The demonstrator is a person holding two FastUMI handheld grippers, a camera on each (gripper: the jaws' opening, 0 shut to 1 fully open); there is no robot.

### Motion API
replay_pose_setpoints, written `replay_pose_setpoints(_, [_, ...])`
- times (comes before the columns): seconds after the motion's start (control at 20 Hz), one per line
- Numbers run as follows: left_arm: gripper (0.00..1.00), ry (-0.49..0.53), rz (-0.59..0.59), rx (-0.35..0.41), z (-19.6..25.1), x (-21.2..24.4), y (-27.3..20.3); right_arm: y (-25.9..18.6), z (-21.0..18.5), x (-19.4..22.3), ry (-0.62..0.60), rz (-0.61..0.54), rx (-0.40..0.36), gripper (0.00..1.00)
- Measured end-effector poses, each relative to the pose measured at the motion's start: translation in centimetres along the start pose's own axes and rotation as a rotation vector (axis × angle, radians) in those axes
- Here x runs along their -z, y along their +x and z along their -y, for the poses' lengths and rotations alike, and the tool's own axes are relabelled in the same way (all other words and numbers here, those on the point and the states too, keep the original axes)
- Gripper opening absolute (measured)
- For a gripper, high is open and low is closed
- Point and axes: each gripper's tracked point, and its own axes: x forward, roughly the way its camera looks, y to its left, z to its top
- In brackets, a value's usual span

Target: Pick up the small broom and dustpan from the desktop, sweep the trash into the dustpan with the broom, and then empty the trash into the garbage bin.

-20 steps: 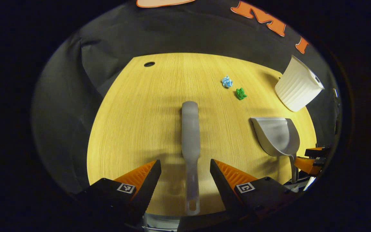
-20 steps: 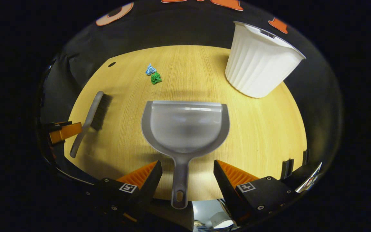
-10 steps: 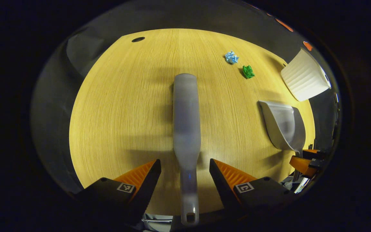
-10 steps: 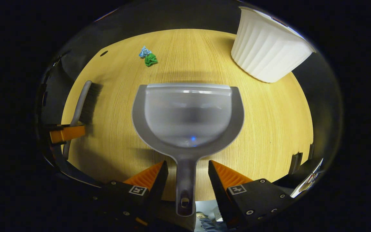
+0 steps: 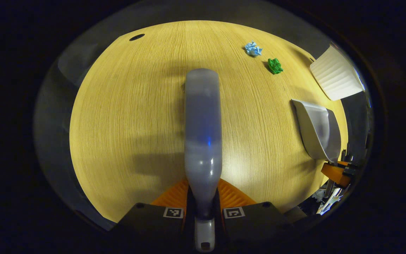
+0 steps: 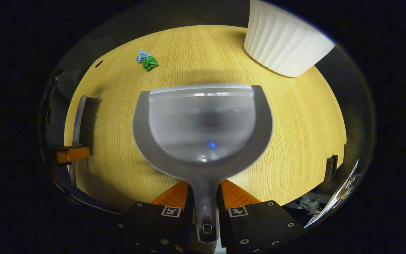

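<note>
1. left gripper (image 5: pixel 203 203) pinched on the narrow neck of the broom (image 5: pixel 203 134), both fingers pressing the handle just behind where it widens; handle end poking out behind the fingers.
2. right gripper (image 6: pixel 205 201) clamped likewise on the stem of the dustpan (image 6: pixel 203 123), fingers pressed against both sides of it, hang-hole end sticking out behind.
3. broom head pointing away from the fingers over the desktop (image 5: pixel 125 116); bristles along its underside, seen side-on in the right gripper view (image 6: pixel 89 120). whether lifted off the wood or resting on it, cannot tell.
4. dustpan tray spread wide ahead of its stem, open lip on the far side, facing the trash.
5. judged light, stiff plastic, both of them; smooth handles likely to twist in a loose pinch, so a firm hold close to the head and tray seems best. bristles soft, likely to flex under pressure.
6. trash beyond the dustpan lip and to its left: blue paper wad (image 6: pixel 141 55) and green paper wad (image 6: pixel 149 62), touching or nearly so, on the wood; crumpled, probably weightless and prone to skitter.
7. garbage bin (image 6: pixel 284 46), white and ribbed, beyond the dustpan to its right, near the desktop's far edge.
8. desktop pale wood grain, smooth, with a cable hole (image 5: pixel 136 37) at the far corner; dark cloth wall behind.
</note>
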Motion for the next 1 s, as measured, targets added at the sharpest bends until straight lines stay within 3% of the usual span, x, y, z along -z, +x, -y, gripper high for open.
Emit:
replay_pose_setpoints(0.45, [0.19, 0.081, 0.081, 0.06, -0.1, -3.1, -0.6, -0.1, -0.1, -0.5, -0.015, 0.024, 0.009, 0.26])
replay_pose_setpoints(1.0, [0.19, 0.152, 0.174, -0.06, -5.3, -11.2, -2.6, -0.7, 0.2, -4.5, -0.209, 0.044, -0.038, 0.27])
